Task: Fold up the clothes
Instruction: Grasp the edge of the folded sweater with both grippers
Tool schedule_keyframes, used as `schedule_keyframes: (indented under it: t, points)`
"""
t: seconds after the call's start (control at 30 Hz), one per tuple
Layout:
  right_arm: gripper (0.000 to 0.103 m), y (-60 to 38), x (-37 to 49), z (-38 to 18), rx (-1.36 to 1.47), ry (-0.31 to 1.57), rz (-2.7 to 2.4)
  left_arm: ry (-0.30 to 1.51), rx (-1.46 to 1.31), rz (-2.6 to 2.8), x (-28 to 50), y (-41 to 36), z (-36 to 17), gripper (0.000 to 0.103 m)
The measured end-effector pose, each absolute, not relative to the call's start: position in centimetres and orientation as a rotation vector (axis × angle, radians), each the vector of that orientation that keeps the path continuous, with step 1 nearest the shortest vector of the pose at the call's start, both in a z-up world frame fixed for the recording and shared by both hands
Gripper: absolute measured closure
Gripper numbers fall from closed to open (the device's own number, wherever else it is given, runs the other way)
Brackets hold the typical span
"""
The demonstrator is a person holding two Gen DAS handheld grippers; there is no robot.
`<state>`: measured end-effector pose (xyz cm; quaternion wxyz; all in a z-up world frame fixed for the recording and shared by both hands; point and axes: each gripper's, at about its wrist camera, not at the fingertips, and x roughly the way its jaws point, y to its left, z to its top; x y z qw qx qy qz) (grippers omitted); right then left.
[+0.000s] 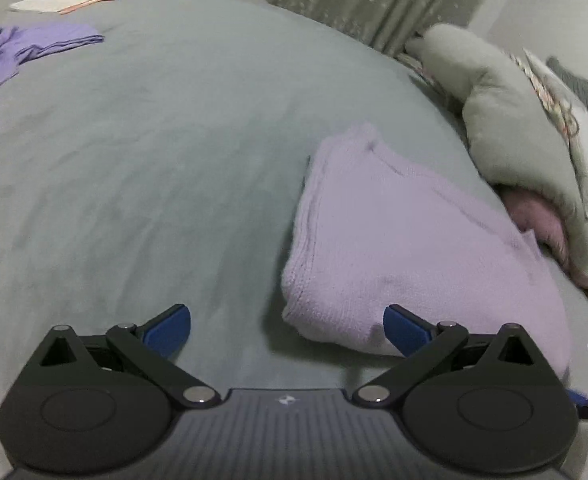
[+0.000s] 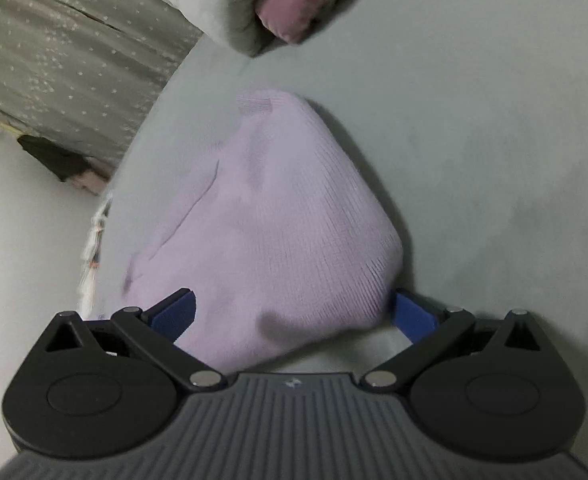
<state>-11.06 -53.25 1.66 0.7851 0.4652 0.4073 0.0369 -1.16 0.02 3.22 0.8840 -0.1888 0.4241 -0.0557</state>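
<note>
Both my left gripper [image 1: 287,327] and right gripper [image 2: 294,314] stand wide open, holding nothing. The folded lilac sweater [image 2: 270,232] lies ahead, apparently lengthwise away from my right.

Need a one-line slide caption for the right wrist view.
Open right gripper poised over folded lilac sweater on grey bed.

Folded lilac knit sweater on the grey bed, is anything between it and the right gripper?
Nothing visible: the right gripper is open with the folded lilac knit sweater directly ahead, its near edge already between the fingers.
</note>
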Motion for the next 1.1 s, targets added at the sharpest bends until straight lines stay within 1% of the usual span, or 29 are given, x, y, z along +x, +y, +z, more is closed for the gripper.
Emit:
schedule_keyframes:
  t: [0.13, 0.27, 0.53, 0.7, 0.83, 0.87, 0.9, 0.93, 0.97, 1.0, 1.03, 1.1]
  points:
    - [0.000, -52.5, -11.0, 0.8, 1.097, 0.855, 0.089, 0.894, -0.446, -0.128, -0.5, -0.1, 2.7, 0.001]
    - [0.000, -52.4, -10.4, -0.5, 1.157, 0.759, 0.040, 0.869, -0.464, -0.155, 0.9, -0.9, 2.5, 0.001]
    - [0.000, -49.8, -7.9, -0.3, 0.984, 0.654, -0.037, 0.817, -0.511, -0.212, 3.5, -3.1, 2.3, 0.001]
    - [0.000, -47.9, -4.8, -0.9, 0.800, 0.585, -0.106, 0.802, -0.534, -0.207, 4.0, -3.5, 2.5, 0.001]
    - [0.000, -47.9, -4.3, -1.1, 0.789, 0.562, -0.125, 0.790, -0.551, -0.200, 4.2, -3.7, 2.6, 0.001]
    - [0.000, -48.0, -4.3, -1.1, 0.798, 0.559, -0.122, 0.778, -0.534, -0.203, 4.2, -3.8, 2.9, 0.005]
    - [0.001, -48.3, -4.4, -1.1, 0.810, 0.545, -0.113, 0.760, -0.494, -0.198, 3.9, -4.1, 3.3, 0.016]
    - [0.004, -48.6, -4.4, -1.0, 0.821, 0.530, -0.104, 0.756, -0.448, -0.176, 3.7, -4.3, 3.5, 0.023]
    - [0.022, -48.6, -4.4, -1.0, 0.819, 0.526, -0.111, 0.763, -0.409, -0.151, 3.5, -4.5, 3.6, 0.034]
    - [0.050, -48.5, -4.2, -0.9, 0.783, 0.534, -0.167, 0.769, -0.394, -0.138, 3.4, -4.5, 3.7, 0.041]
    - [0.056, -48.5, -4.3, -0.9, 0.773, 0.539, -0.179, 0.772, -0.396, -0.126, 3.4, -4.4, 3.8, 0.045]
    - [0.065, -48.5, -4.2, -0.7, 0.742, 0.545, -0.193, 0.776, -0.407, -0.094, 3.5, -4.2, 4.1, 0.062]
